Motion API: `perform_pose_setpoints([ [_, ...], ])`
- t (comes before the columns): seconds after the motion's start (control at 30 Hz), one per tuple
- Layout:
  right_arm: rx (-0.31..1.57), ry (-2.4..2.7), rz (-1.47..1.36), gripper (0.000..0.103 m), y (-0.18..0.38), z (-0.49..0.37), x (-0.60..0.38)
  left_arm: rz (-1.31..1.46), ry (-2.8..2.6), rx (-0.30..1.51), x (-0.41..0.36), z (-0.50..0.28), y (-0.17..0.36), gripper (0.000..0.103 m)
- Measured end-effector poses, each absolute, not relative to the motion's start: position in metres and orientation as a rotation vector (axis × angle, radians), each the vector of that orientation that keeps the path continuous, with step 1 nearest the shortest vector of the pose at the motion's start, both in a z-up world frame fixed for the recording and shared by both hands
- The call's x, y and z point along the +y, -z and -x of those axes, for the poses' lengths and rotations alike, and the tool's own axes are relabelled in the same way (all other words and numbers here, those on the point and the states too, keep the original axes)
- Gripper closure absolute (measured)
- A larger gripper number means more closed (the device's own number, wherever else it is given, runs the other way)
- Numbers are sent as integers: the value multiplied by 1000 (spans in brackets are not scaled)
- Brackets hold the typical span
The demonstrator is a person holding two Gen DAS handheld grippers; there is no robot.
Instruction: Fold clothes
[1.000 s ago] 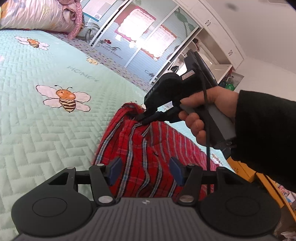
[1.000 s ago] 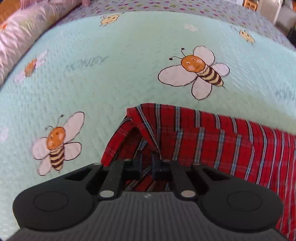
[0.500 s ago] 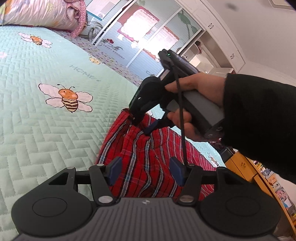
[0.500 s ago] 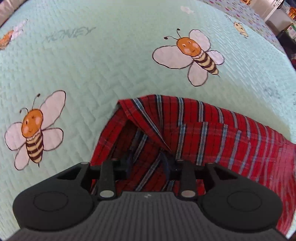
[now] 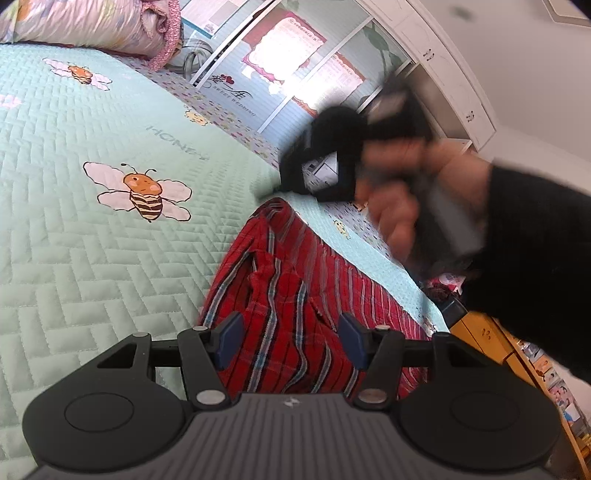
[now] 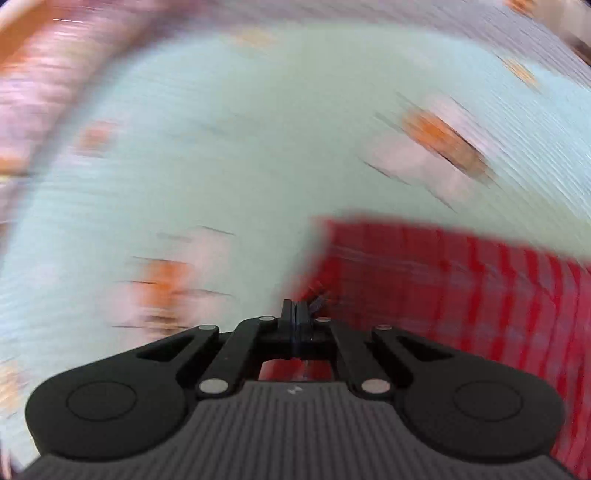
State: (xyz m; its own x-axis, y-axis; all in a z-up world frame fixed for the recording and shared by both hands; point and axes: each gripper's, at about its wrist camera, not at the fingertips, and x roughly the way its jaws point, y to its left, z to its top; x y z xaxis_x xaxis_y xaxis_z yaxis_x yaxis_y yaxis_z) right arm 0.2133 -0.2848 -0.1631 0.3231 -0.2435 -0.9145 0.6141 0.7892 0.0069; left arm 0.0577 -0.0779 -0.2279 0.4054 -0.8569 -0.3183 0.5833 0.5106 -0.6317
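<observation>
A red plaid garment (image 5: 351,280) lies crumpled on the mint bee-print bedspread (image 5: 74,258), near the bed's right edge. My left gripper (image 5: 290,332) hovers over its near part, open, blue pads (image 5: 229,332) spread wide with nothing between them. A hand (image 5: 399,192) in a black sleeve holds my right gripper (image 5: 295,173) raised above the garment's far corner, blurred by motion. In the right wrist view the right gripper (image 6: 295,312) has its fingers pressed together with no cloth seen between them. The garment (image 6: 461,288) shows as a red smear to its right.
A rolled pink quilt (image 5: 92,22) lies at the far end of the bed. Sliding wardrobe doors (image 5: 288,55) stand beyond the bed. A yellow cabinet (image 5: 487,339) sits beside the bed's right edge. Bare bedspread (image 6: 221,147) stretches left of the garment.
The right gripper let go of the garment's folded corner, lifted away fast and shut. The corner dropped onto the bed. The left gripper stayed open over the cloth.
</observation>
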Motion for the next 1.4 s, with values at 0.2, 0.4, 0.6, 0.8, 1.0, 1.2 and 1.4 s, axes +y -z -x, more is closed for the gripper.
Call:
perform_pose_setpoints([
  [0.2,1027,509,-342,97,137,-212,-271,471,936,677,-74,-59,229,44],
  [0.4,1010,493,-291,60,130,-220,-263,472,950,674,-76,-59,228,44],
  [0.6,1101,545,-231,67,156,-247,-257,480,933,685,-73,-61,230,44],
  [0.8,1094,505,-295,103,162,-247,-262,499,938,683,-70,-63,229,44],
  [1.0,990,385,-323,100,131,-236,-257,505,939,686,-69,-63,229,44],
  [1.2,827,469,-413,77,110,-219,-282,529,929,699,-68,-66,230,44],
  [1.4,1018,427,-532,66,184,-246,-298,495,933,698,-71,-63,232,44],
])
